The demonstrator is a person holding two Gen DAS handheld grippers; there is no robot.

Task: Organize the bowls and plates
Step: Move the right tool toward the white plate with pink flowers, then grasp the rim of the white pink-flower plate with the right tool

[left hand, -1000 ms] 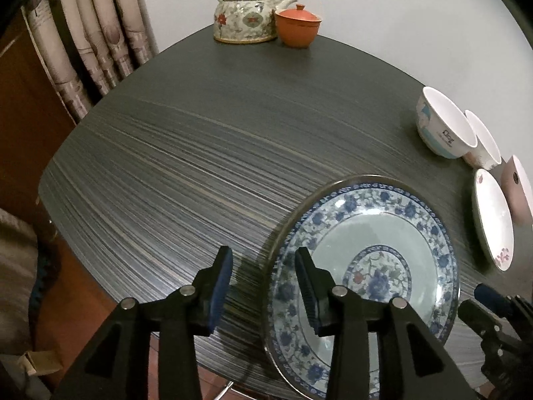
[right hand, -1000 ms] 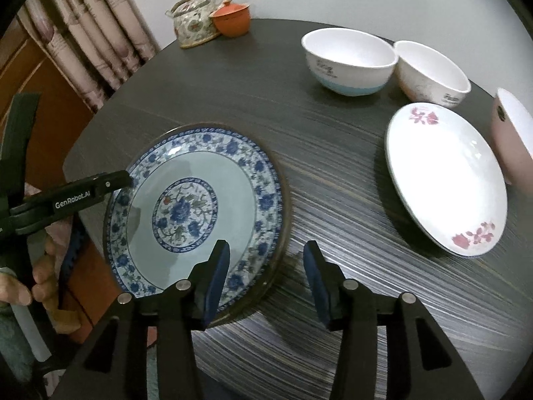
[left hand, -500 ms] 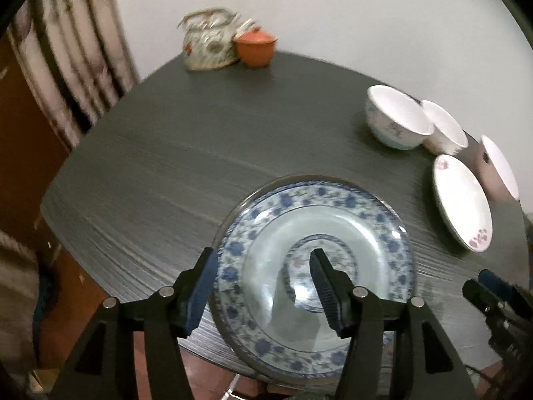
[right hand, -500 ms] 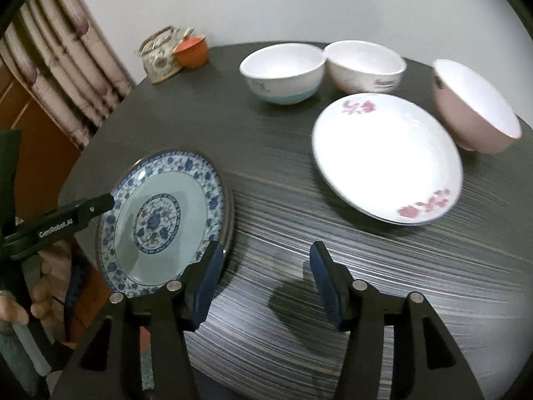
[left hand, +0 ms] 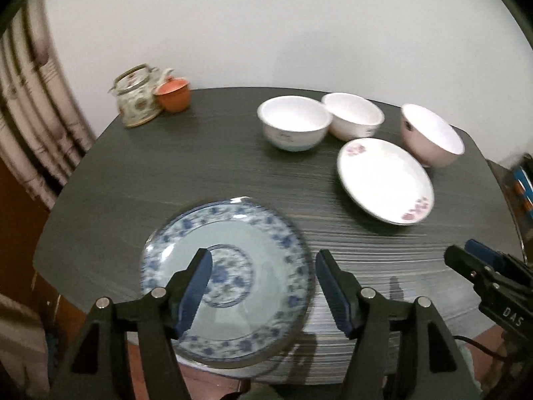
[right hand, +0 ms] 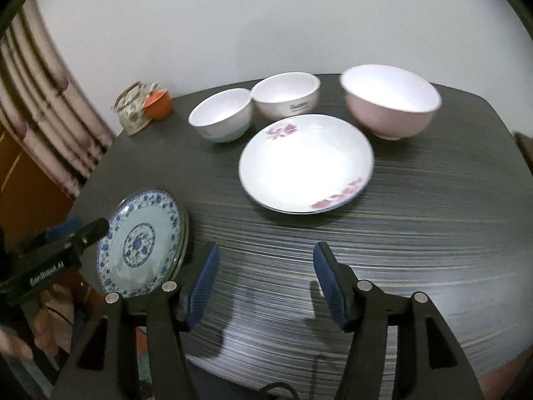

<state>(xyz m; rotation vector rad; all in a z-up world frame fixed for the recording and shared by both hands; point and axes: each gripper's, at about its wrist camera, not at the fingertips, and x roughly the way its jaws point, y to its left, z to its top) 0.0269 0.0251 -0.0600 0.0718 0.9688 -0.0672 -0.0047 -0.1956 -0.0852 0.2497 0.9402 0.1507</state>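
So both claws, left (left hand: 263, 285) and right (right hand: 265, 283), are opening, empty; round blue-patterned porcelain plate (left hand: 230, 280) sits on the dark striped desk (right hand: 416, 206), white floral plate (right hand: 306, 163) and bowls still unstacked.

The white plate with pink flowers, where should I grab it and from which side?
Take the white plate by its raised rim at the near edge, beside the pink flower sprig, coming from the front of the table. The rim lifts off the surface there, so one finger can slip under. Bowls crowd its far side. The right tongs, empty and opening, are closest.
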